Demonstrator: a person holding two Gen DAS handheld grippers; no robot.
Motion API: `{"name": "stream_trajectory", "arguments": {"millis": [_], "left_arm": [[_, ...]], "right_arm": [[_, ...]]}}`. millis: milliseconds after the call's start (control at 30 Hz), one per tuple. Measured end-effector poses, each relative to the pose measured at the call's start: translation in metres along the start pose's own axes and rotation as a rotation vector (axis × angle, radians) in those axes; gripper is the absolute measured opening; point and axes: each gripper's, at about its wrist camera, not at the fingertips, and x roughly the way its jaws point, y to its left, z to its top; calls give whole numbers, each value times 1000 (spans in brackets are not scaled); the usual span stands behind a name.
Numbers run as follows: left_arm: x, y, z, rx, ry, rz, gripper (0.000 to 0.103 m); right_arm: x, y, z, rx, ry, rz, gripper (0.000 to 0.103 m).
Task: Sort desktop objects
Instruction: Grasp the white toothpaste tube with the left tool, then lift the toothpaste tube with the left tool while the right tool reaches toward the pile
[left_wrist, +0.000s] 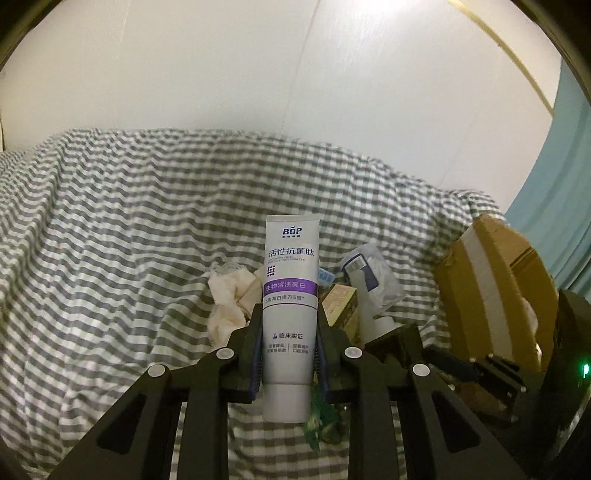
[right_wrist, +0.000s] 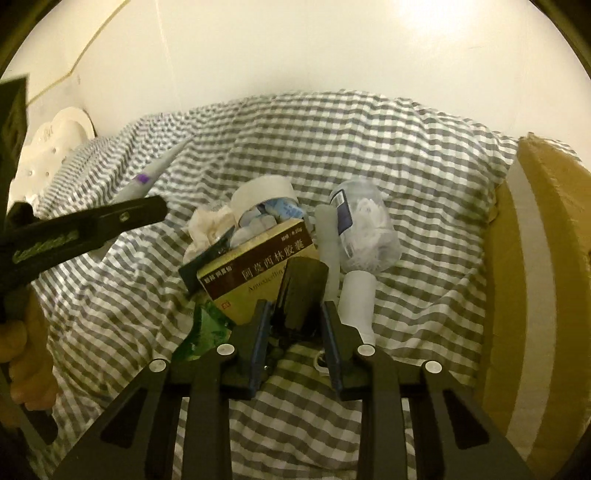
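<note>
Both my views are dim and warm, with the round fisheye rim going black in the corners. Straight lines bow near the edges: the wall (left_wrist: 221, 62) seams curve above my left claw (left_wrist: 290, 350). In my right claw's (right_wrist: 297, 332) view a soft glare blooms on the wall up and to the right, washing it pale. The checked cloth (right_wrist: 406, 155) smears into streaks to the left, and my left claw there is blurred. The toothpaste tube (left_wrist: 291, 280) reads sharp; shadows are soft beneath it.
</note>
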Motion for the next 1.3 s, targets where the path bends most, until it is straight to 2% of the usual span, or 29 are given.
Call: {"name": "stream_trajectory", "arguments": {"millis": [233,600,633,667,733,1067,1167,1233,1300], "left_arm": [[-37,-12,-5,22,-70,4,23],[-93,-50,-11,80,-175,-4,23],[-98,-53,-12,83,-181,-5,23],[-103,-56,-12,85,-187,-6,23],[-112,-63,-13,88,-196,-8,23],[-125,-79,-16,90,-200,4,23],[-125,-82,-12,101,-219,26,23],[-122,-81,-11,104,-225,37,23],[-113,-78,-9,103,-228,38,23]], "right_arm": [[-38,6,-3,10,-74,-5,26],[-116,15,-8,-10,-239,-16,24],[-124,15,-8,-11,-253,-18,22],[-129,14,-8,-10,-264,-15,9],[-141,12,-8,-8,-284,-23,0],[-154,-7,-7,25,-301,8,0],[-145,-9,-7,20,-272,10,0],[-128,-8,-9,13,-208,39,1],[-105,-8,-10,5,-137,51,16]]}}
